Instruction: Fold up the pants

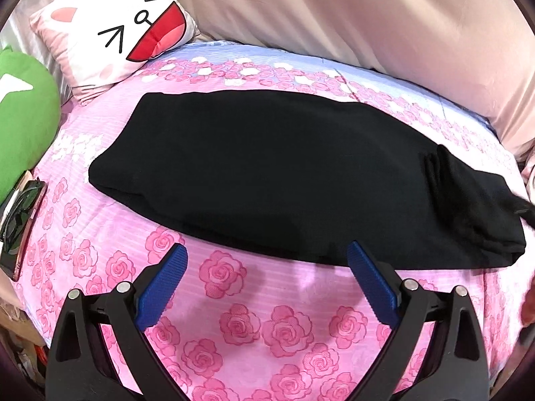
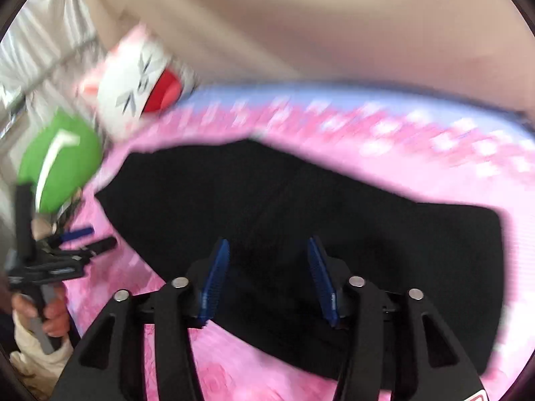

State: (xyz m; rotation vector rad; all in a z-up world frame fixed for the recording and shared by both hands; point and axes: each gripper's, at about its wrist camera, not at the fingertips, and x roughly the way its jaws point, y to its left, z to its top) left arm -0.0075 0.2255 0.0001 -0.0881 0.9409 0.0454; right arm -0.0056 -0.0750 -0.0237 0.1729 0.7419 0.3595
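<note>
The black pants [image 1: 284, 173] lie folded lengthwise in a long flat band on the pink rose bedspread [image 1: 254, 327]; the gathered end is at the right. My left gripper [image 1: 267, 254] is open and empty, its blue pads just short of the pants' near edge. In the blurred right wrist view the pants [image 2: 384, 234] fill the middle. My right gripper [image 2: 269, 247] is open and empty, hovering over the pants. The left gripper [image 2: 83, 237] shows at the left, held in a hand.
A white cat-face pillow [image 1: 113, 30] and a green cushion [image 1: 23, 123] sit at the far left. A phone [image 1: 16, 220] lies at the bed's left edge. A beige curtain [image 1: 367, 16] hangs behind the bed.
</note>
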